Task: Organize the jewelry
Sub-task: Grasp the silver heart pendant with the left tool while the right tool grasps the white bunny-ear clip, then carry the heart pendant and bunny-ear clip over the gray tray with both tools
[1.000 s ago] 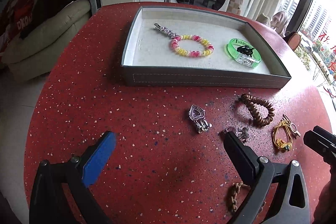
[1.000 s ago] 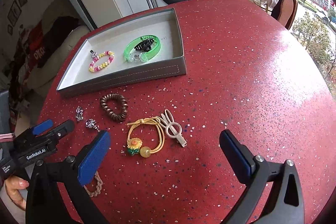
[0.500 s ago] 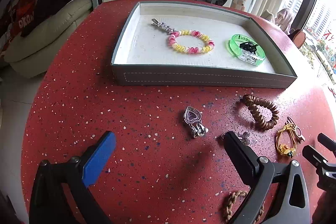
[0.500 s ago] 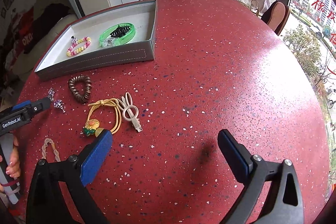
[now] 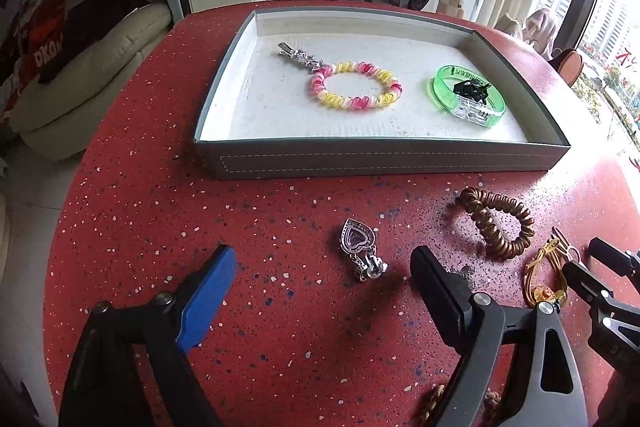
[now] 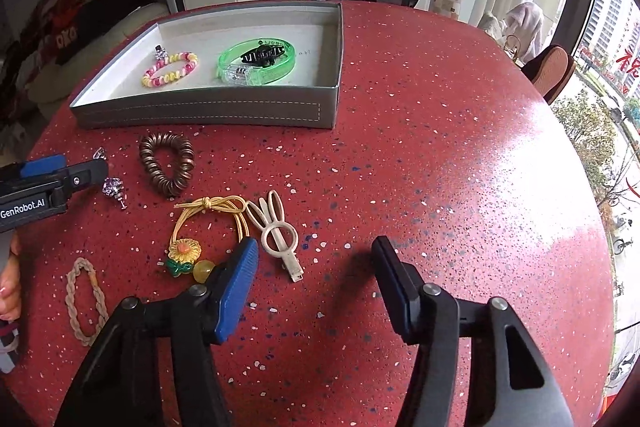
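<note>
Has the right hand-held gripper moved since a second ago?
Yes. The right hand-held gripper swung right, off the yellow hair tie, then partly back toward it.

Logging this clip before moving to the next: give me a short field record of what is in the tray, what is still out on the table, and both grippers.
surface: red speckled round table
container: grey shallow tray with white lining
in tray: pink and yellow coil bracelet; green translucent bangle around a black claw clip; silver crystal hair clip
on table: silver heart pendant; brown coil hair tie; yellow cord with sunflower charm; cream bunny-ear clip; beige braided loop
left gripper: open, empty
right gripper: open, empty
</note>
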`<state>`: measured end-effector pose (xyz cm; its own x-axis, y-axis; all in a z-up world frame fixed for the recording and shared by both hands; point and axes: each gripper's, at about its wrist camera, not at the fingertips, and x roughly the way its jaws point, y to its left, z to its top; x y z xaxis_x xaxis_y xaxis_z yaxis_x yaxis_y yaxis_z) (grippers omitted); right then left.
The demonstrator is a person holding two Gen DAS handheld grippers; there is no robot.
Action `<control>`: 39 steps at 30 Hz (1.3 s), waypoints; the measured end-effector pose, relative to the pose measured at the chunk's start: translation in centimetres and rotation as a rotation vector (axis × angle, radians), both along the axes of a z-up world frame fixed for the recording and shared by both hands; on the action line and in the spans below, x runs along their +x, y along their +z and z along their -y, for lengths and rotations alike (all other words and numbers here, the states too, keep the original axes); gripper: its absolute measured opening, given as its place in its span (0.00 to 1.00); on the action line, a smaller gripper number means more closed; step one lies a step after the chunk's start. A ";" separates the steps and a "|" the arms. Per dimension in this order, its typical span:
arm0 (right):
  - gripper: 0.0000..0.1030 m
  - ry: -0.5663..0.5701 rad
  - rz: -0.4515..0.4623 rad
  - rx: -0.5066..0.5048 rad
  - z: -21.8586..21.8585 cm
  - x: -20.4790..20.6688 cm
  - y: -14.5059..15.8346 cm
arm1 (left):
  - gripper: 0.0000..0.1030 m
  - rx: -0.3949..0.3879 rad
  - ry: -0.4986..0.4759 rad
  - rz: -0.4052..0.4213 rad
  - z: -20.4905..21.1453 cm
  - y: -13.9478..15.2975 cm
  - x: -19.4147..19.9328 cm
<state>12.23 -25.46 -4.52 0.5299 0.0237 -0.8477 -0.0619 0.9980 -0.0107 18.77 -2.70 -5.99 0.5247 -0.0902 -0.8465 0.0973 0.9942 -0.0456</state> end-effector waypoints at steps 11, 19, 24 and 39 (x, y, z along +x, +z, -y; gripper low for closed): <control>0.45 0.010 -0.012 0.002 -0.8 0.1 0.2 | 0.64 0.024 -0.093 0.034 1.4 0.3 -0.8; 0.21 -0.023 -0.023 0.009 -0.8 0.1 0.4 | 0.33 0.014 -0.121 0.046 1.3 0.5 -1.3; 0.21 -0.064 -0.019 0.040 0.0 -0.2 0.4 | 0.33 -0.049 -0.124 0.059 0.3 0.9 -1.7; 0.21 -0.105 0.003 0.122 1.3 -0.6 1.9 | 0.33 -0.092 -0.159 0.106 -0.7 3.2 -2.7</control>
